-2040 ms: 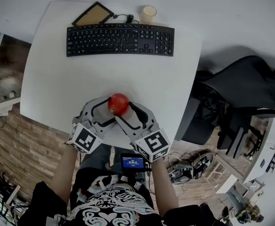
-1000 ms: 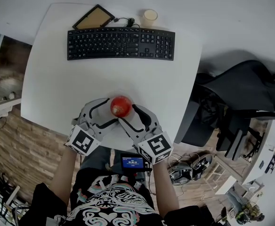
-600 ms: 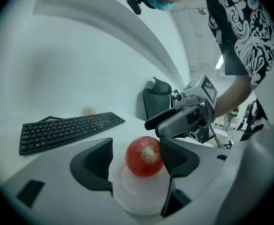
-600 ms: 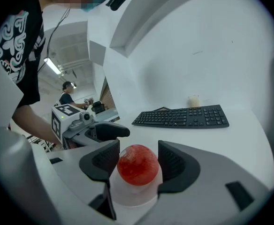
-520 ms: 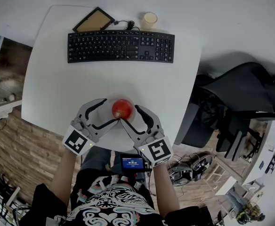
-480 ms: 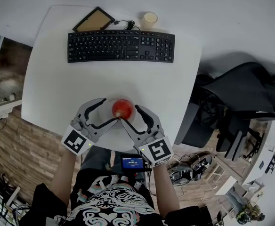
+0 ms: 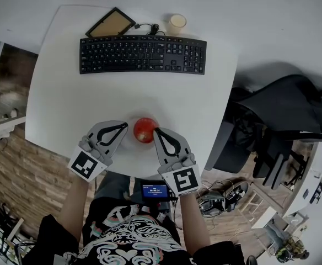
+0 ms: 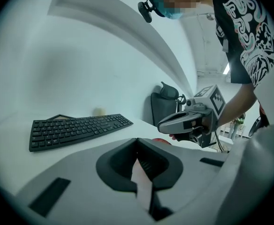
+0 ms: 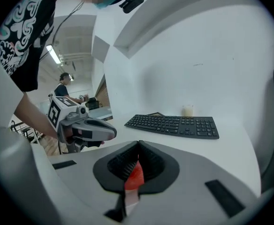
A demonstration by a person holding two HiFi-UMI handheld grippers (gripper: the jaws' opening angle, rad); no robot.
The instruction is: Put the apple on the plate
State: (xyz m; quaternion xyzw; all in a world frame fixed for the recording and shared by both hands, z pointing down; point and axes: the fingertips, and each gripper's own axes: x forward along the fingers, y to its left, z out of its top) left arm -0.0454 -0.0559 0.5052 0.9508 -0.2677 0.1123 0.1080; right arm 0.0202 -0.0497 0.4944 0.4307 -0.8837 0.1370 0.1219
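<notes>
The red apple (image 7: 144,130) rests on a white plate (image 7: 144,147) that hardly stands out from the white table, near its front edge. My left gripper (image 7: 125,128) lies just left of the apple and my right gripper (image 7: 156,131) just right of it. Both have just been closing and are now shut with nothing between their jaws. In the left gripper view the shut left gripper (image 8: 137,142) faces the right gripper (image 8: 193,121), with a sliver of apple (image 8: 163,141) beyond. The right gripper view shows the apple (image 9: 136,177) through the slit below the shut right gripper (image 9: 138,144).
A black keyboard (image 7: 143,54) lies across the far side of the table, with a framed brown board (image 7: 109,22) and a pale cup (image 7: 177,21) behind it. A black office chair (image 7: 293,104) stands to the right. The table's front edge (image 7: 122,167) runs just under the grippers.
Both grippers' jaws, open around the apple before, have shut. The grippers have drawn back slightly toward me and stand apart on either side of the apple, which stays on the plate.
</notes>
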